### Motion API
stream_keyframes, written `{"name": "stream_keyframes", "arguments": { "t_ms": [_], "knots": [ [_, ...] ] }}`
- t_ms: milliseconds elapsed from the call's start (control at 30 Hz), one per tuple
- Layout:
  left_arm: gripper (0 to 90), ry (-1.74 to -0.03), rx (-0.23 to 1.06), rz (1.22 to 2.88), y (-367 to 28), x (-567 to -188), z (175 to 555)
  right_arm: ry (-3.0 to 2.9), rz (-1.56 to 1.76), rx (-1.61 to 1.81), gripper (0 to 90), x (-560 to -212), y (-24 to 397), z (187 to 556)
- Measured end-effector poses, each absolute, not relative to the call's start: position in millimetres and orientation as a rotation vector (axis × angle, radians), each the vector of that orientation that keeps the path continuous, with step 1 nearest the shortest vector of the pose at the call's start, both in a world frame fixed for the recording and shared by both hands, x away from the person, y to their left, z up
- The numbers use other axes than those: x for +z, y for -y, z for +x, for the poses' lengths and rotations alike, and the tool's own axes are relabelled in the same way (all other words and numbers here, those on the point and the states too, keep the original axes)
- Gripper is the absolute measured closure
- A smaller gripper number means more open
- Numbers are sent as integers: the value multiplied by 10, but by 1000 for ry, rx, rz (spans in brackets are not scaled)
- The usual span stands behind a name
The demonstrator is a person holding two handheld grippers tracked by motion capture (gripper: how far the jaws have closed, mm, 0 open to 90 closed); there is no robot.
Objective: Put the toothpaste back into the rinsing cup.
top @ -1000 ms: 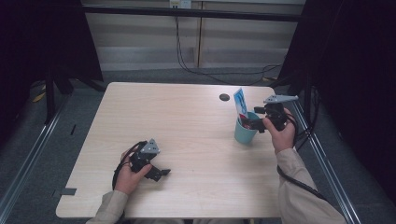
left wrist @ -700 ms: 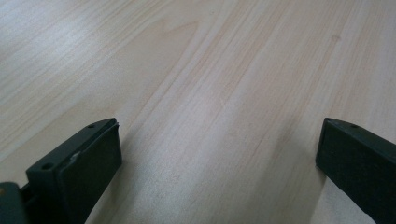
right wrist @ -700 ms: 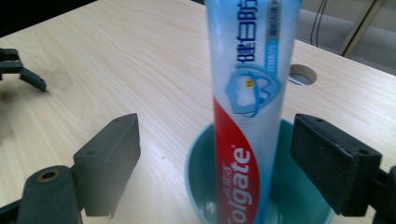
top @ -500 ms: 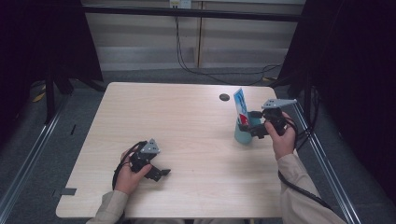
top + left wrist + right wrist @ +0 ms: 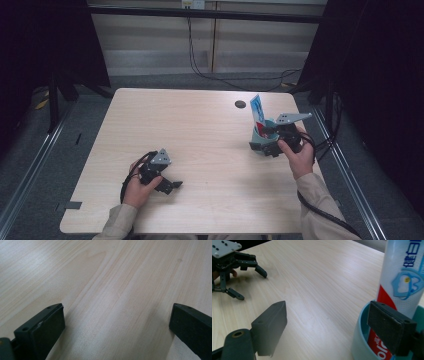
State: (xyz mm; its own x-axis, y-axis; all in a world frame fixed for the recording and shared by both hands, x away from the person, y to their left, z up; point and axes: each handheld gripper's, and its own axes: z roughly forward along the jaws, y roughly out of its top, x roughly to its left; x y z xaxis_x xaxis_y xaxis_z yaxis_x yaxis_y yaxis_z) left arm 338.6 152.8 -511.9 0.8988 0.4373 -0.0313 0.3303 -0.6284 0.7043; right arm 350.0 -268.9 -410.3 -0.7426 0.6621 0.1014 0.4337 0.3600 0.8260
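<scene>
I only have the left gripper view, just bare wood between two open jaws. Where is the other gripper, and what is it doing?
Observer: The right gripper is at the table's right side, against a teal cup.
Operator: Anything in the cup?
Observer: A toothpaste tube stands in it, white, blue and red.
Operator: Is the right gripper gripping yet?
Observer: No. In the right gripper view its jaws are open, one over the cup's rim beside the tube, the other outside over the wood.
Operator: And my gripper?
Observer: The left gripper rests low on the table's near left, jaws apart.
</scene>
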Motion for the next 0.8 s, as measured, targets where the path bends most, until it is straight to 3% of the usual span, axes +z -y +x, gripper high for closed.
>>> {"name": "stream_keyframes", "arguments": {
  "t_ms": [800],
  "knots": [
    [0,-546,183,2303,-1528,-5119,3386,-2491,882,1344,154,-4393,2439,3170]
  ]
}}
